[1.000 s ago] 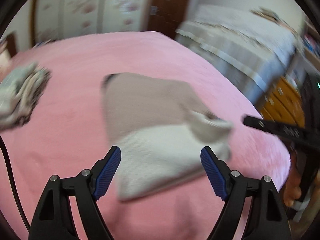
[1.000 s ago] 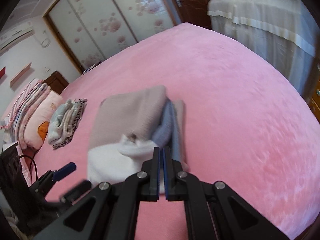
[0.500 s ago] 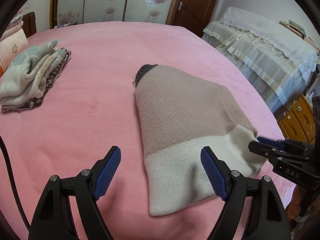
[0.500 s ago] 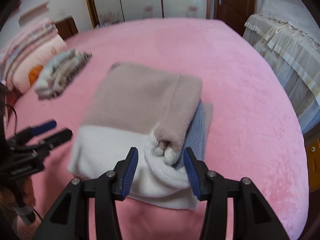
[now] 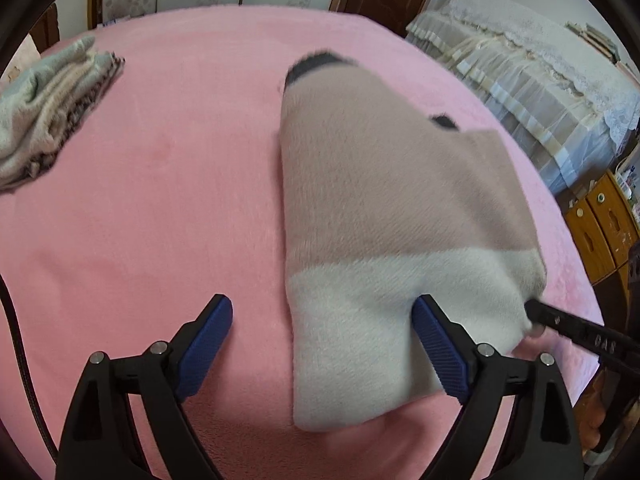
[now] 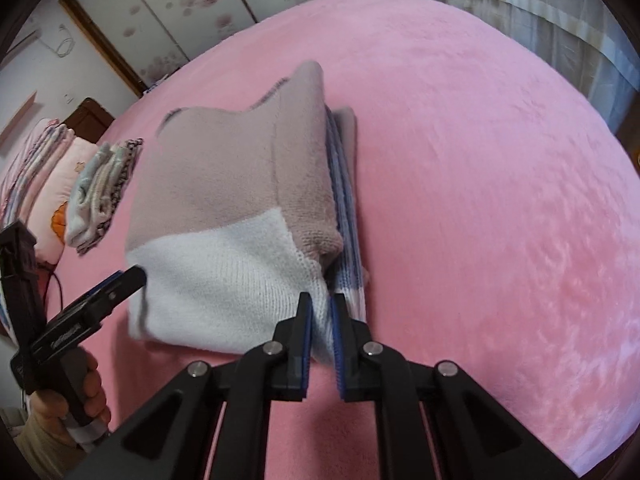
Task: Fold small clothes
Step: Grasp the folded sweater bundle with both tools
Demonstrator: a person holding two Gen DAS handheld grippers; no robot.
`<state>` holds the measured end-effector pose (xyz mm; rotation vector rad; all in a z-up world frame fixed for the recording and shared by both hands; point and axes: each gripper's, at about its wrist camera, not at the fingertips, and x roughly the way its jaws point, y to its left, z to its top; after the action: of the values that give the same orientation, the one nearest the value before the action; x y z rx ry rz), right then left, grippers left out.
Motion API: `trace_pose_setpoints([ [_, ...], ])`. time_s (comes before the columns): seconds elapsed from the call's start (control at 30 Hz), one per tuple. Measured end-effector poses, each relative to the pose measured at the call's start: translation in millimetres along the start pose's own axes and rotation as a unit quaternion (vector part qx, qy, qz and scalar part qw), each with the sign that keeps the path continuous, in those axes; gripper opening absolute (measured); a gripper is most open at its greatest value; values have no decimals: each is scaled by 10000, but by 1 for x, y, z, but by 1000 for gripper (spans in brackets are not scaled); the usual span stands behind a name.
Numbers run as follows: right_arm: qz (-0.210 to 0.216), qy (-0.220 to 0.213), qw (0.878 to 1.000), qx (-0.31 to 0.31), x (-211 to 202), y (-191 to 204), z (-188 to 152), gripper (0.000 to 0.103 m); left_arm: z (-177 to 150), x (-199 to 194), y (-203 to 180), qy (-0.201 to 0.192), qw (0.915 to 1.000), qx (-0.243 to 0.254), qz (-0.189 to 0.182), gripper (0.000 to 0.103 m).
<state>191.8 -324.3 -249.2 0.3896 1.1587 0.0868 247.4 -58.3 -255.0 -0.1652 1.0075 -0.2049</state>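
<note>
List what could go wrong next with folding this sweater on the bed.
1. The right gripper pinches only a thin bit of the sweater's white hem; lifting could let it slip out.
2. The left gripper is wide open over the hem's other end, gripping nothing; if only the right side lifts, the fold may skew.
3. The blue striped layer pokes out under the right edge; pulling may drag it further out of line.

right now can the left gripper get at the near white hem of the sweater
Probably yes: the left gripper is open and already straddles the white hem of the sweater, with only bare pink blanket beside it.
</note>
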Motion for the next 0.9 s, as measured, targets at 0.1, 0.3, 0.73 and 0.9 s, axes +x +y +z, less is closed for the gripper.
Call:
trace_pose_setpoints([
  [0.1,135,24,9997,191,5,-7,3,8,-3,2,4,17,9999,-63,-97,91],
  [0.3,71,-107,9998,-169,-12,5,5,13,2,-9,3,27,9999,0,-155,91],
  [0.73,-206,-580,9949,-804,-39,48,72,55,62,-49,-6,-492,9980,345,-187,91],
  [0.9,-406,-498,9913,-1147,-16,65,95,57,86,-31,1,-484,9984,253,-124,100],
])
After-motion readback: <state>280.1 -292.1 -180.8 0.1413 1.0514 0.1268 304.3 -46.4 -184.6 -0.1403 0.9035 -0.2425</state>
